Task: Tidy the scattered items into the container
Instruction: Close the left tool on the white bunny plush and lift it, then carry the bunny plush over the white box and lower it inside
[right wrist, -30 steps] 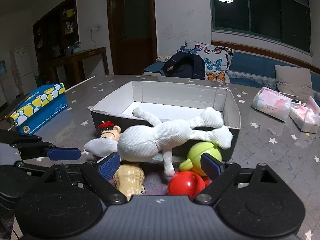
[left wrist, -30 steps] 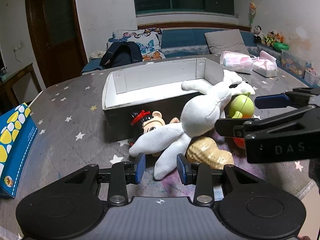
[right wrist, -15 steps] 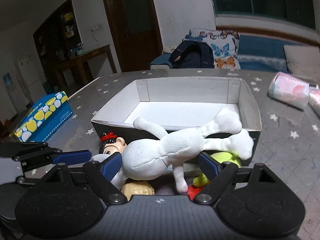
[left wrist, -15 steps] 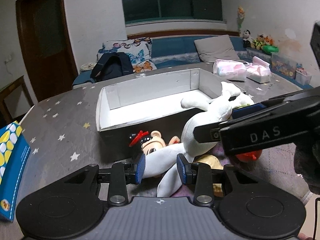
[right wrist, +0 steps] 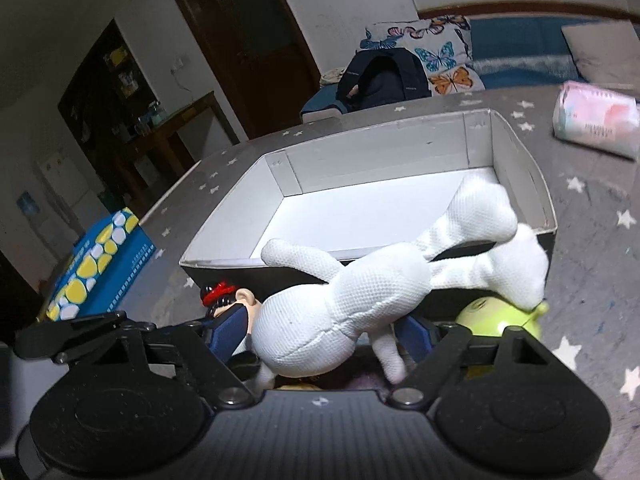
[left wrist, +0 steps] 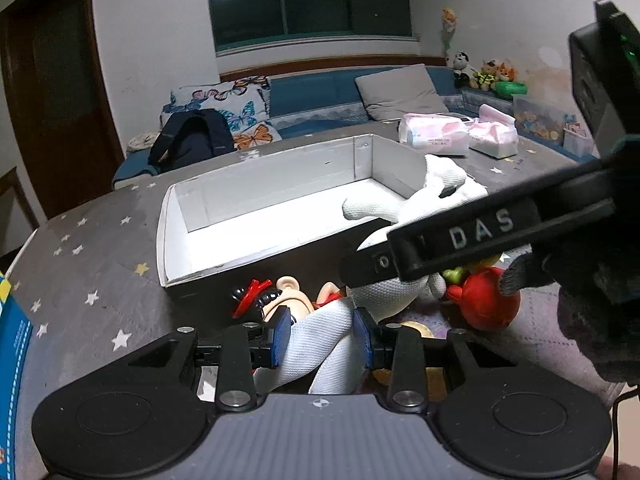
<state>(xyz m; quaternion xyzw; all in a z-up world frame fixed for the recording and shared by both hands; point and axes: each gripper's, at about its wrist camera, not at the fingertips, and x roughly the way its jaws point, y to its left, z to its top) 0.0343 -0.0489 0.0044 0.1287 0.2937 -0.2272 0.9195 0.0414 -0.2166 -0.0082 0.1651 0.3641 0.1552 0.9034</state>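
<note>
Scattered toys lie heaped on the grey star-printed desk point(left wrist: 100, 280) against the near wall of the open box with white inside and dark outside point(right wrist: 400, 144). Biggest is the white knitted plush doll point(right wrist: 340, 304), its limbs draped over that wall. The right gripper point(right wrist: 326, 332) is closing around its body; the left gripper point(left wrist: 320, 330) pinches one white limb. Beside the box sit a green round toy point(right wrist: 492, 316), red round toy point(left wrist: 486, 304) and black-haired figurine point(left wrist: 276, 300).
</note>
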